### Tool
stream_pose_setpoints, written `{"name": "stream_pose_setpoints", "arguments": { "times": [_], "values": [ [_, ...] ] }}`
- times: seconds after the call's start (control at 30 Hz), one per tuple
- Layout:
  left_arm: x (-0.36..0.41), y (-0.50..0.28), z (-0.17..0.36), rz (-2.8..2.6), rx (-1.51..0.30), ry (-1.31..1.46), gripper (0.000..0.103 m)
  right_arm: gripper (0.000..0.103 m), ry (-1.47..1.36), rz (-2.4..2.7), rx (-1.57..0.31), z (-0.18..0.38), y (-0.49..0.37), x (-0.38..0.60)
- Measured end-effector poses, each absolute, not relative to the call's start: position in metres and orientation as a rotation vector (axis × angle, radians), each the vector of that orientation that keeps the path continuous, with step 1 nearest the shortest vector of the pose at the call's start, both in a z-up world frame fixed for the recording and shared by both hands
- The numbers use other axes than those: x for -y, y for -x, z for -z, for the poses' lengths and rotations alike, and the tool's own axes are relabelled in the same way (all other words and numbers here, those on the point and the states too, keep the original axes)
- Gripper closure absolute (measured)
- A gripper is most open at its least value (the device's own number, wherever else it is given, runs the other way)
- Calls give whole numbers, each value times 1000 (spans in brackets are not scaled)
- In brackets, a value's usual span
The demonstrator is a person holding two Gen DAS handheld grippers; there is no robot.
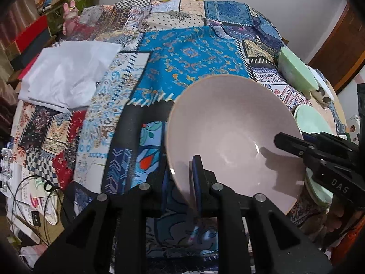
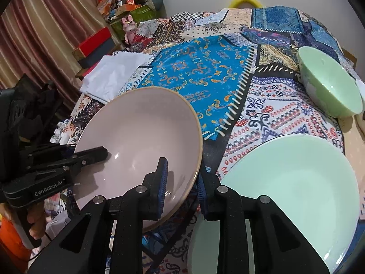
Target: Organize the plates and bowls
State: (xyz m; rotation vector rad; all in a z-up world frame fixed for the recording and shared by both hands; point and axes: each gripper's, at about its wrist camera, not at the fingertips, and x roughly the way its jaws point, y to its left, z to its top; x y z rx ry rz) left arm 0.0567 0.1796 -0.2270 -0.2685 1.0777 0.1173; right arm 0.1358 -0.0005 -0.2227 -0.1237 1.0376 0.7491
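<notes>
A large pink bowl (image 1: 230,132) is held tilted above the patchwork tablecloth, between both grippers. My left gripper (image 1: 182,182) is shut on its near-left rim; it also shows in the right wrist view (image 2: 91,155). My right gripper (image 2: 182,182) is closed on the bowl's (image 2: 136,137) right rim, one pad inside and one outside; it shows in the left wrist view (image 1: 287,142). A pale green plate (image 2: 285,182) lies on the table right of the bowl. A green bowl (image 2: 328,86) sits at the far right.
A folded white cloth (image 1: 66,73) lies at the table's left. A small patterned dish (image 1: 322,93) sits by the green bowl (image 1: 296,68). Boxes and clutter (image 2: 123,6) stand beyond the table's far left corner. Cables (image 1: 34,196) lie at the near left.
</notes>
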Motion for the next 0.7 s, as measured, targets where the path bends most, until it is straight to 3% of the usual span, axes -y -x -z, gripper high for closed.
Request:
{"name": "stream_pose_setpoints", "arguments": {
  "times": [0.27, 0.53, 0.7],
  "values": [
    [-176, -49, 197, -155, -1021, 236, 84, 75, 105, -739, -952, 196, -134, 24],
    [-148, -53, 151, -126, -912, 190, 65, 66, 86, -695, -869, 164, -134, 56],
    [-124, -66, 130, -88, -861, 170, 60, 65, 74, -654, -818, 147, -138, 80]
  ]
}}
